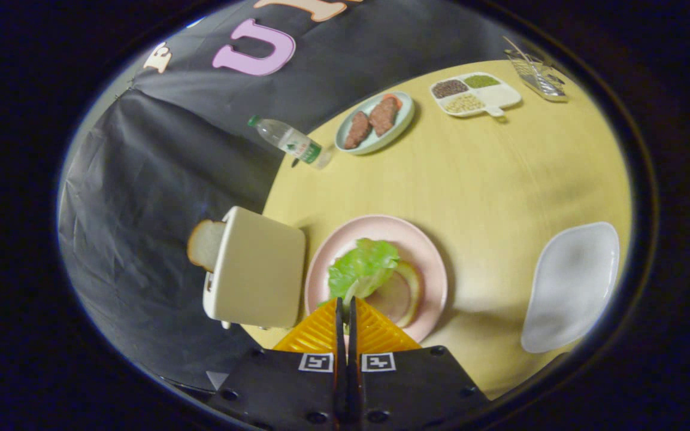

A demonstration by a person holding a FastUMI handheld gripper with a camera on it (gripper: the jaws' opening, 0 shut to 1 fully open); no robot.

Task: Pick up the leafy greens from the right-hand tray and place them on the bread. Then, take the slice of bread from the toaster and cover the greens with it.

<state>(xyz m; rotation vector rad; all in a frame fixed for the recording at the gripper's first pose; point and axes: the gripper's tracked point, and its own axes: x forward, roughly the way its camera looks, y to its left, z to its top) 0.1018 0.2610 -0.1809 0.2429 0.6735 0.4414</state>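
A green lettuce leaf (pixel 362 266) lies over a round bread slice topped with a pink ham slice (pixel 399 294) on the pink plate (pixel 429 251). My gripper (pixel 345 301) is shut on the leaf's pale stem end, and the rest of the leaf spreads just ahead of the fingers. Beside the plate stands the cream toaster (pixel 256 272) with a slice of bread (pixel 204 243) sticking out of its slot. On the other side of the plate lies the white tray (pixel 572 287), bare.
Further across the yellow round table (pixel 489 179) are a pale plate with two brown meat pieces (pixel 375 121), a divided dish of grains (pixel 475 94), a clear container (pixel 536 75) and a plastic water bottle (pixel 291 142) at the table's edge.
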